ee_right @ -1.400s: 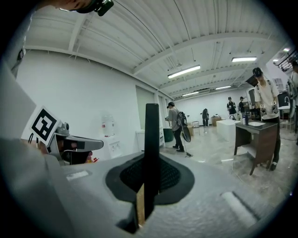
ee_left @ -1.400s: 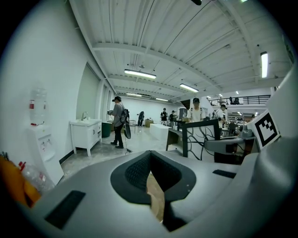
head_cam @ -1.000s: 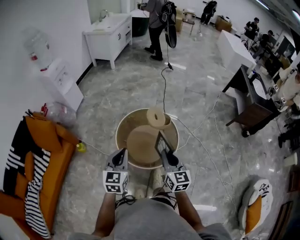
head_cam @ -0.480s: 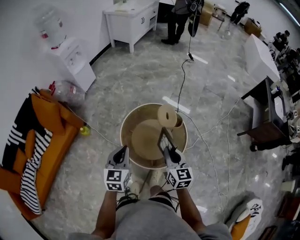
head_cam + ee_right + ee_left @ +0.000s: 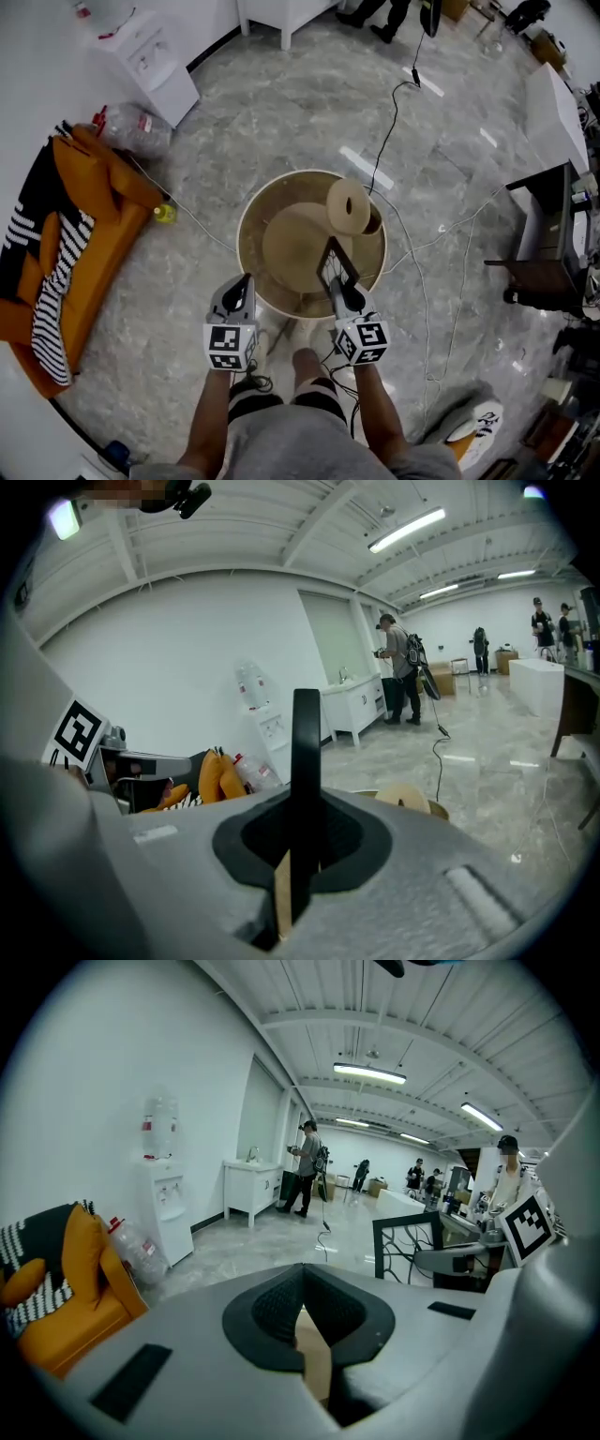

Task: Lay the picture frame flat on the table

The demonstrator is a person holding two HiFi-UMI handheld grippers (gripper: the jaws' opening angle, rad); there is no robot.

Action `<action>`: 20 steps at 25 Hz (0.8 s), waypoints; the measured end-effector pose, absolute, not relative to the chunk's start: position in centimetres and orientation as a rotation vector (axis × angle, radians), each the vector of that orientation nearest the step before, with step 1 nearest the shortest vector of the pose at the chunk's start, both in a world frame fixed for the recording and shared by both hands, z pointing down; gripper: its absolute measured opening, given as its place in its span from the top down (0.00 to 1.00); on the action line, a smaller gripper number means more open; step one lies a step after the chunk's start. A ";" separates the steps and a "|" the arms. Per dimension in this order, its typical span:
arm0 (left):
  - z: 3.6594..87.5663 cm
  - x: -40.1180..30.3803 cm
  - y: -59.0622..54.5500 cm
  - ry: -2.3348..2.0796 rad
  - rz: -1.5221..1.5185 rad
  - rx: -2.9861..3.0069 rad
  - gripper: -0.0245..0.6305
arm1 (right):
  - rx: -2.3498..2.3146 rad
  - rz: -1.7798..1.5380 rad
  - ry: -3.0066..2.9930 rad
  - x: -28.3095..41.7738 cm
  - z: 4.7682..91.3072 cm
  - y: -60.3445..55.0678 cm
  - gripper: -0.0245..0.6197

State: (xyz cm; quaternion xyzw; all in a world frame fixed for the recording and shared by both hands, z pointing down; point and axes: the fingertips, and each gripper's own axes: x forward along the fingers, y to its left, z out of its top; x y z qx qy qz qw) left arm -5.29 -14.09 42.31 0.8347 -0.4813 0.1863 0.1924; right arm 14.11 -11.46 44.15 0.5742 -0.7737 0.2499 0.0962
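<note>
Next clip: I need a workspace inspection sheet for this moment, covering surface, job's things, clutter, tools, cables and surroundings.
Surface: round tan rimmed table on a grey marbled floor.
Job's things: black-edged picture frame held on edge over the table, not yet laid flat.
Clutter: beige roll and round tan disc on the table.
Grippers: right tool shut on the frame's edge; left tool shut, nothing in it, near the table's rim.
Cables: black cable and white leads across the floor.
Surroundings: orange sofa with striped cloth, white water dispenser, people at the far end.
</note>
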 end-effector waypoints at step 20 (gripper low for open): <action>61.5 -6.8 -14.2 -1.386 0.620 2.093 0.94 | 1.444 0.960 -2.232 13.1 63.8 -12.8 0.93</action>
